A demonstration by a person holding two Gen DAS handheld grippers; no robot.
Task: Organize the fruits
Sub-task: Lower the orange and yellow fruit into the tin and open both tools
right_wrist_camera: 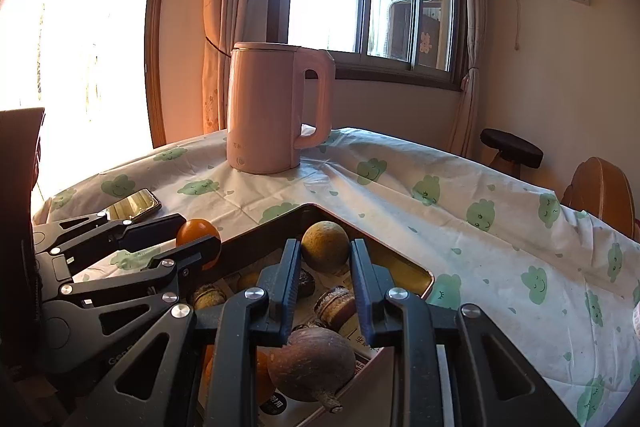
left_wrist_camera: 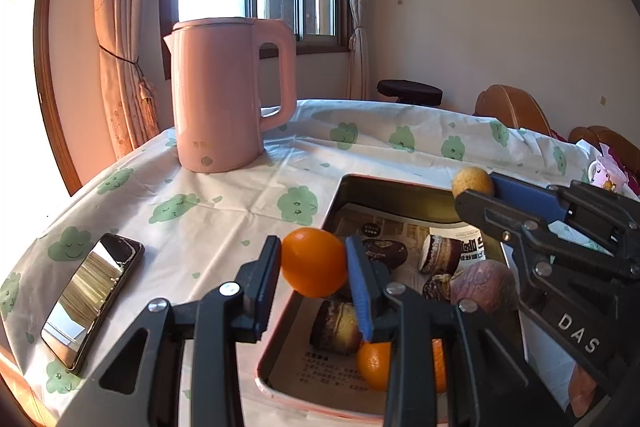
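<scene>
My left gripper [left_wrist_camera: 314,263] is shut on an orange [left_wrist_camera: 314,262] and holds it above the left edge of a metal tray [left_wrist_camera: 344,187]. It also shows in the right wrist view [right_wrist_camera: 198,237]. My right gripper [right_wrist_camera: 325,249] is shut on a yellow-brown round fruit [right_wrist_camera: 325,246], held over the tray [right_wrist_camera: 424,273]; it shows in the left wrist view [left_wrist_camera: 472,182] too. In the tray lie a purple-brown fruit [right_wrist_camera: 312,363], another orange [left_wrist_camera: 374,365] and several dark round pieces [left_wrist_camera: 440,254] on printed paper.
A pink kettle [left_wrist_camera: 228,95] stands at the back of the table on a cloth with green prints [left_wrist_camera: 240,203]. A phone [left_wrist_camera: 94,299] lies at the left. A stool [right_wrist_camera: 511,147] and wooden chairs [left_wrist_camera: 512,107] stand beyond the table's far side.
</scene>
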